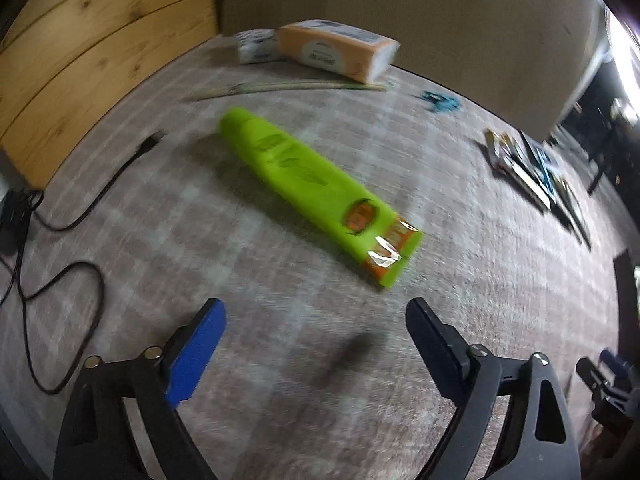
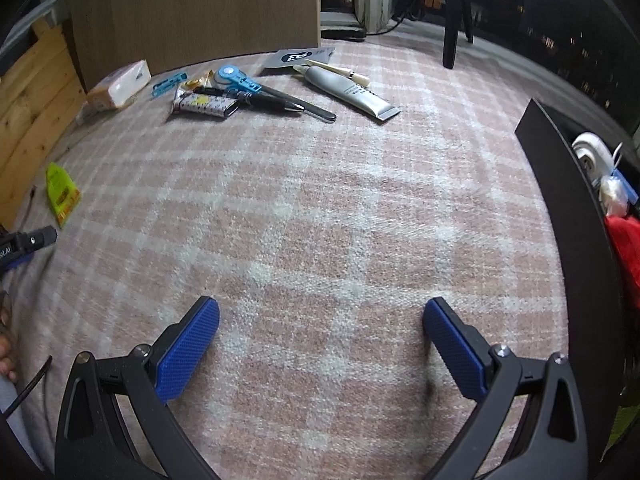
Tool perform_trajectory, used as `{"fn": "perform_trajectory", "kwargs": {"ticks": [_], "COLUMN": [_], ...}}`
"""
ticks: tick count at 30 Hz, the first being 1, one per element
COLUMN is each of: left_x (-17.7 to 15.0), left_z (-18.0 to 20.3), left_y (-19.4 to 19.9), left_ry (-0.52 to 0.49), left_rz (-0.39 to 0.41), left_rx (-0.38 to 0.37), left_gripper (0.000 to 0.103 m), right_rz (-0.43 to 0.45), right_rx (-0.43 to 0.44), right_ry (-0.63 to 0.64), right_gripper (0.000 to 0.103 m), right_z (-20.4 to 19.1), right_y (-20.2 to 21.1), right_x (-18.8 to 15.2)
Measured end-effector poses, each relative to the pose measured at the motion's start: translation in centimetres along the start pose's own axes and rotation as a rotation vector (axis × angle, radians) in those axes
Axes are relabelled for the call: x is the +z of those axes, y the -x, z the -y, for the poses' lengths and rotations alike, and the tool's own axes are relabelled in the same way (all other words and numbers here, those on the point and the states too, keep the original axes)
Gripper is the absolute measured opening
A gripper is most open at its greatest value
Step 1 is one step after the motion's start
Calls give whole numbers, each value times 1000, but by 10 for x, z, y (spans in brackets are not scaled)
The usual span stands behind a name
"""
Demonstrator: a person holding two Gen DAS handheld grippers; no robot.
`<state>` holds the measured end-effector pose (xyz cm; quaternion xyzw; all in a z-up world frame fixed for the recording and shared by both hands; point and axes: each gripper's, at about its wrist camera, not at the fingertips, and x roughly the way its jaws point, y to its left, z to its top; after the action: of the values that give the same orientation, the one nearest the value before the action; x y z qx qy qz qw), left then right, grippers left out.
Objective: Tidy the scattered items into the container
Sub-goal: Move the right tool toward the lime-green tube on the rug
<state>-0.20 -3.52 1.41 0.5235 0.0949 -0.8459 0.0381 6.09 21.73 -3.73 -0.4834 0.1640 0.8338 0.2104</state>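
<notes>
A lime-green tube (image 1: 316, 190) lies flat on the plaid cloth, just beyond my left gripper (image 1: 316, 312), which is open and empty above the cloth. The same green tube (image 2: 60, 192) shows at the far left of the right wrist view. My right gripper (image 2: 322, 312) is open over bare cloth with nothing between its fingers. A black container (image 2: 560, 216) stands at the right edge, holding a white roll (image 2: 592, 156) and a red item (image 2: 624, 248). Far ahead lie a silver tube (image 2: 350, 92), black pens (image 2: 280, 102), a blue tool (image 2: 236, 78) and a patterned packet (image 2: 204, 105).
Tissue packs (image 1: 340, 50) and thin sticks (image 1: 288, 87) lie at the back by a brown board. A black cable (image 1: 80, 220) snakes along the left. A wooden panel (image 1: 88, 48) borders the left side. A small blue item (image 1: 440, 102) lies by the board.
</notes>
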Motion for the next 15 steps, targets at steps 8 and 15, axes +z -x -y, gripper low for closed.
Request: {"fn": "perform_trajectory", "kwargs": {"ticks": [8,15], "left_x": [20,32], "left_z": [-49,-66], "left_y": [27,29], "left_ry": [86,159], "left_rz": [28,18], "left_rx": [18,-75], "left_gripper": [84,73], "right_rz": [14,18], "right_rx": [100,248], "right_ry": [21,172], "right_gripper": [74,57], "right_z": [-1,-58], "right_y": [22,29], "right_x": [28,76]}}
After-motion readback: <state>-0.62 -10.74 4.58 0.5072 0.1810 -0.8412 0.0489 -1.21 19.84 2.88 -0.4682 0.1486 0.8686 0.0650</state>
